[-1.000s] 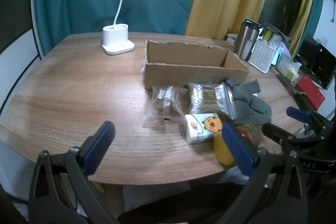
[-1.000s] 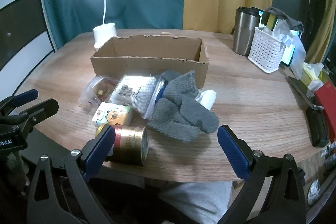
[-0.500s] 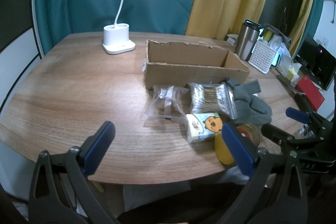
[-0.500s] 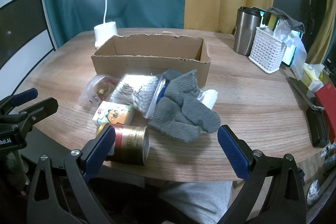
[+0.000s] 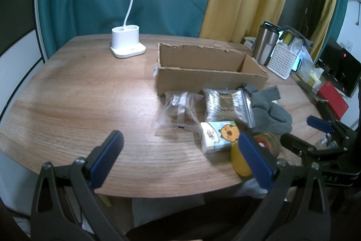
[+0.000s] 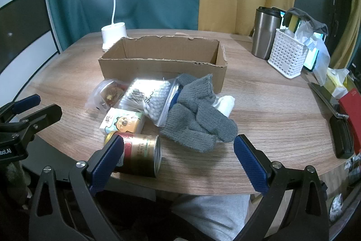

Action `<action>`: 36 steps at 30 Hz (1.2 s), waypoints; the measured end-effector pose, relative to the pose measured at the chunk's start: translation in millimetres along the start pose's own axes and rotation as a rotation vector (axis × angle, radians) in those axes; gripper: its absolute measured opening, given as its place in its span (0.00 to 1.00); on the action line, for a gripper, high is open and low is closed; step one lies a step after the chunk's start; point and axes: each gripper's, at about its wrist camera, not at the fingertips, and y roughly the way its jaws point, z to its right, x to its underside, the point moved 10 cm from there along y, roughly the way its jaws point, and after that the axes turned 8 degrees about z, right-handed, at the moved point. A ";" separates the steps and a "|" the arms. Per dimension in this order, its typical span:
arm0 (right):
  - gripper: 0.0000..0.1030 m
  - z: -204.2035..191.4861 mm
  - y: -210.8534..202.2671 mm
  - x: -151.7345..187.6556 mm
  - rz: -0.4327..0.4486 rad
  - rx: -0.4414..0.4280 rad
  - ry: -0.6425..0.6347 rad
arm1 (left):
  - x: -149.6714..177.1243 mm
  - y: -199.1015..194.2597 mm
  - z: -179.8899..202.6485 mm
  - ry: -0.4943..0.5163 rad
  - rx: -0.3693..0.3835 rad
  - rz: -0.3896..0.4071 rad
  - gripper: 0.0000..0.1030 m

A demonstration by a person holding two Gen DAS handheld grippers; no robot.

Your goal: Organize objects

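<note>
The cardboard box [image 6: 162, 62] interior is largely hidden by its near wall. In front of it on the surface [image 5: 79, 105], the grey gloves [image 6: 198, 119] overlap the cotton-swab bag [image 6: 149, 98]. The left gripper [image 5: 180, 157] and right gripper [image 6: 178, 153] hold nothing, fingers wide. The right gripper's finger partly covers the tin can [image 6: 140, 153].

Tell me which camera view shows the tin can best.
The right wrist view: the tin can lies on its side, label and rim visible. In the left wrist view, the left gripper's finger hides much of the can.
</note>
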 end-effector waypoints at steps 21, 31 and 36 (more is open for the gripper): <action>0.97 -1.5 -0.3 0.9 -0.003 -0.002 0.000 | 2.4 -1.8 -2.8 -0.003 -0.002 0.002 1.00; 0.97 -3.8 0.9 -0.3 -0.007 -0.005 -0.005 | 4.0 -1.4 -5.7 -0.012 -0.005 0.001 1.00; 0.97 -6.5 1.4 -1.4 -0.009 -0.008 -0.009 | 4.5 -1.0 -9.5 -0.022 -0.006 -0.001 1.00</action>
